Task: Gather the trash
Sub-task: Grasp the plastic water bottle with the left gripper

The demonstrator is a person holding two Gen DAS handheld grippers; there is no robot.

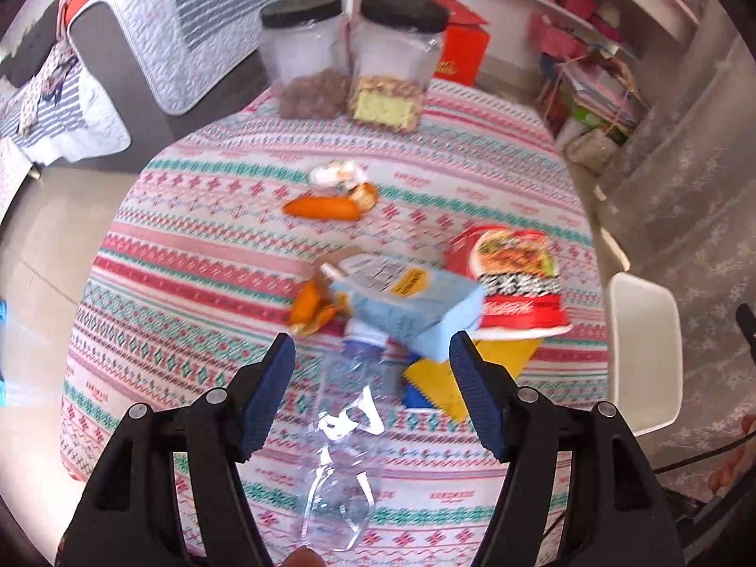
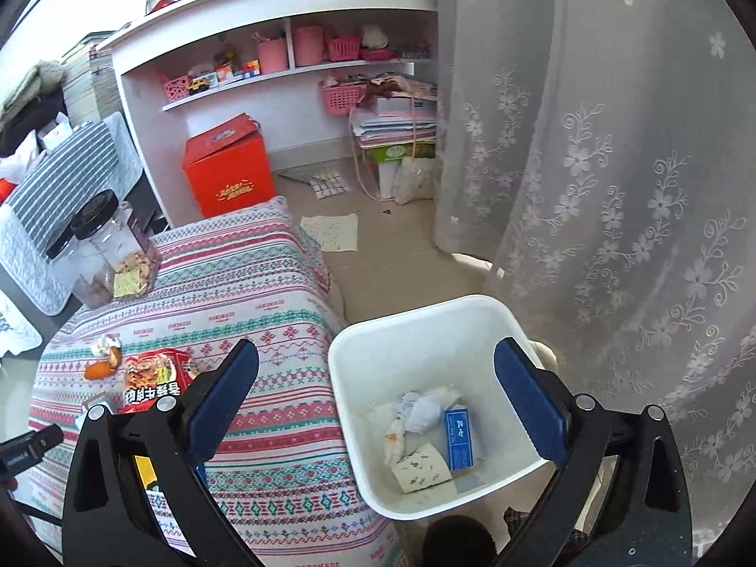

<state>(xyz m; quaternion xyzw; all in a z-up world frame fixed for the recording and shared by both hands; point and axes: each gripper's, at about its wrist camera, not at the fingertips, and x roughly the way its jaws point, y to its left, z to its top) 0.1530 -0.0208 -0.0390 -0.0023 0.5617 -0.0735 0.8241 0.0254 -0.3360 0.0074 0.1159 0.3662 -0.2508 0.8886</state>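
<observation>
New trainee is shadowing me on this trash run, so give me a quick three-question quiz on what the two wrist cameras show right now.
1. True or false: the left gripper has its jaws shut on the crushed clear plastic bottle.
2. What does the right gripper hang above?
3. Which is already in the white bin? A) red noodle packet B) small blue box C) pale blue carton

Key: 1 false, jaws open; 2 the white bin; 3 B.

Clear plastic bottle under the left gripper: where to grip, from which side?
Grip the plastic bottle across its crushed middle, from above. It lies flat along the open left gripper, cap end tucked under the blue carton, so the neck looks blocked.
</observation>
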